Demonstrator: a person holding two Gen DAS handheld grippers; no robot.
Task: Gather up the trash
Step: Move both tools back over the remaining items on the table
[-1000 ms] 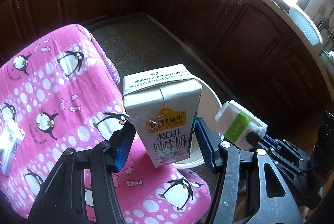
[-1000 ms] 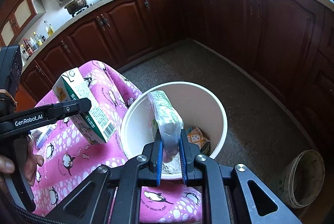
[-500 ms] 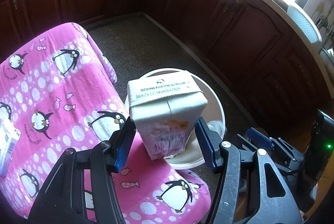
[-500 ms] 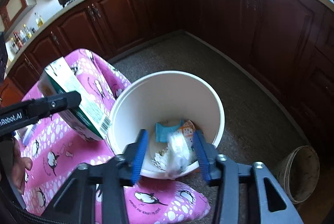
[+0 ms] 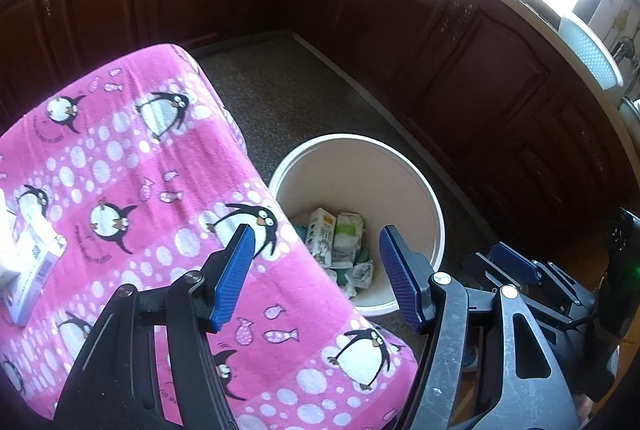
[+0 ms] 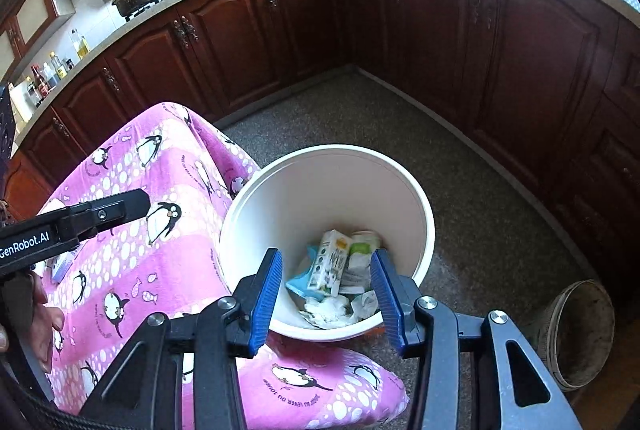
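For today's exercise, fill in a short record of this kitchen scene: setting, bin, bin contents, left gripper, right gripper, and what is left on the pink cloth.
setting: kitchen, dark wood cabinets
bin: white bin beside pink penguin cloth
bin contents: milk carton, green-labelled packet, crumpled tissue
left gripper: jaws opening, nothing between them
right gripper: open, empty
on cloth: small box

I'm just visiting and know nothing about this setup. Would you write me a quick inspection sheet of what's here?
Surface: pink penguin blanket, draped beside the bin.
Job's things: white bin on the floor holds a milk carton, a green-and-white pack and crumpled tissue.
Clutter: small box lying on the blanket.
Grippers: left hand-held gripper opening, nothing between its jaws; right hand-held gripper open, empty.
Cables: nothing seen.
Surroundings: dark wood cabinets, speckled floor, old bucket.
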